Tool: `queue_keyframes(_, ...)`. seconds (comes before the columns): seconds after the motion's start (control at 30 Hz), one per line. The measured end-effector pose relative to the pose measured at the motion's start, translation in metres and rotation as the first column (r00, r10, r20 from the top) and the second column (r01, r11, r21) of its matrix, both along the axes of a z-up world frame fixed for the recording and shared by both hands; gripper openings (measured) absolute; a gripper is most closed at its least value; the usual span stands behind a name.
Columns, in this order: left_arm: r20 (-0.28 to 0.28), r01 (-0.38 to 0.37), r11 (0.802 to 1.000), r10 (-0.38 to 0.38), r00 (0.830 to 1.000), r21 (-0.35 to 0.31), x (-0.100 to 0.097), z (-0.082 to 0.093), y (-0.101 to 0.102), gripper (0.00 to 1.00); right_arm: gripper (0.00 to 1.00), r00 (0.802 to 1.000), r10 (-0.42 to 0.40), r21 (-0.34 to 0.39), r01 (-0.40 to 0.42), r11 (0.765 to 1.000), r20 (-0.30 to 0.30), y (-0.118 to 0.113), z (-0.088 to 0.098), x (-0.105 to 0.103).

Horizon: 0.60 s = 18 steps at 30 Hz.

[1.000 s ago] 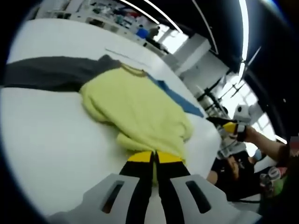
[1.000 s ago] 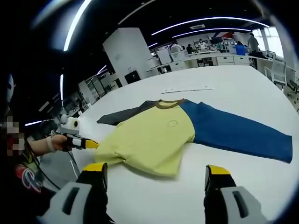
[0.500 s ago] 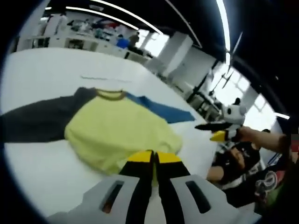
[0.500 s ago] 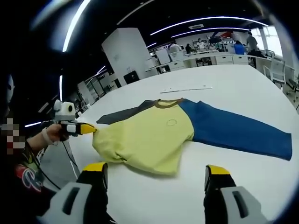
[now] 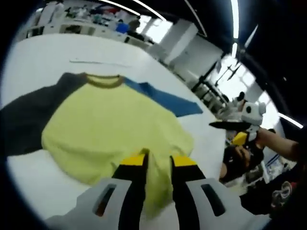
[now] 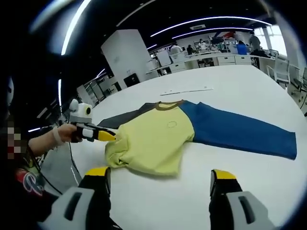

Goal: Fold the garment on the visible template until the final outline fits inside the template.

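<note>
while the left gripper (image 5: 158,160) is pinching the bottom edge of the yellow shirt (image 5: 115,129), the fold is only partly made. its two jaws are standing a little apart with a bit of yellow cloth between them, so it looks like it is grasping the hem, though maybe loosely.

the shirt is lying on the big white table (image 6: 230,172). its yellow body is bunching up at the near end. its blue sleeve (image 6: 235,132) is lying flat and long to one side, and its dark grey sleeve (image 5: 24,120) is lying out to the other side. i cannot make out a template outline under the cloth.

in the right gripper view, the right gripper (image 6: 158,179) is hanging over bare table with its jaws wide apart, holding nothing. the left gripper (image 6: 103,135) is showing there too, touching the bunched yellow edge.

to do this step well, the hem should be carried up toward the brown collar (image 5: 103,80) and laid down smooth, with no lumps. the free gripper could be pressing the cloth flat. both sleeves look like they need folding in too.
</note>
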<state>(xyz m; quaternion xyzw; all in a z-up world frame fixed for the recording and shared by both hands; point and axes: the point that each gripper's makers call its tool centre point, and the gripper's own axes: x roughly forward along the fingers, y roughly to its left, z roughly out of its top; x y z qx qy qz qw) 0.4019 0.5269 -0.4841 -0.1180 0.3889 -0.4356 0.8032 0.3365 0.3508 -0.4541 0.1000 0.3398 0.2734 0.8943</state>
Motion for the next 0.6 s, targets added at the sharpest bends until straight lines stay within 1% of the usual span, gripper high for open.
queue_keyframes(0.13,0.003,0.01,1.0,-0.01,1.0,-0.007,-0.004,0.002,0.0,0.2,0.85,1.0,-0.002,0.004,0.002,1.0,-0.002,0.0,0.0,0.0)
queue_keyframes(0.2,0.01,0.005,1.0,-0.005,1.0,-0.01,-0.004,0.005,0.003,0.2,0.85,1.0,0.0,0.003,0.0,1.0,-0.003,0.001,-0.001,0.0)
queue_keyframes(0.37,0.036,-0.028,0.999,0.029,0.999,-0.035,0.0,0.021,0.018,0.17,0.85,1.0,0.009,0.005,-0.009,1.0,-0.001,0.005,0.0,0.001)
queue_keyframes(0.4,0.04,-0.045,0.998,0.046,0.998,-0.038,0.001,0.024,0.025,0.16,0.85,1.0,0.01,0.005,-0.01,1.0,0.001,0.005,0.0,0.001)
queue_keyframes(0.47,0.049,-0.079,0.996,0.081,0.996,-0.031,0.005,0.024,0.038,0.14,0.85,1.0,0.011,0.005,-0.011,1.0,0.0,0.005,0.0,0.001)
queue_keyframes(0.5,0.05,-0.095,0.995,0.096,0.994,-0.02,0.007,0.023,0.045,0.13,0.85,1.0,0.011,0.006,-0.011,1.0,0.002,0.005,0.0,0.001)
queue_keyframes(0.53,0.05,-0.129,0.992,0.129,0.99,-0.006,0.01,0.019,0.058,0.13,0.85,1.0,0.01,0.006,-0.01,1.0,0.003,0.005,0.0,0.001)
queue_keyframes(0.6,0.026,-0.157,0.988,0.157,0.987,-0.003,0.011,0.014,0.071,0.12,0.85,1.0,0.01,0.005,-0.01,1.0,0.003,0.004,0.0,0.001)
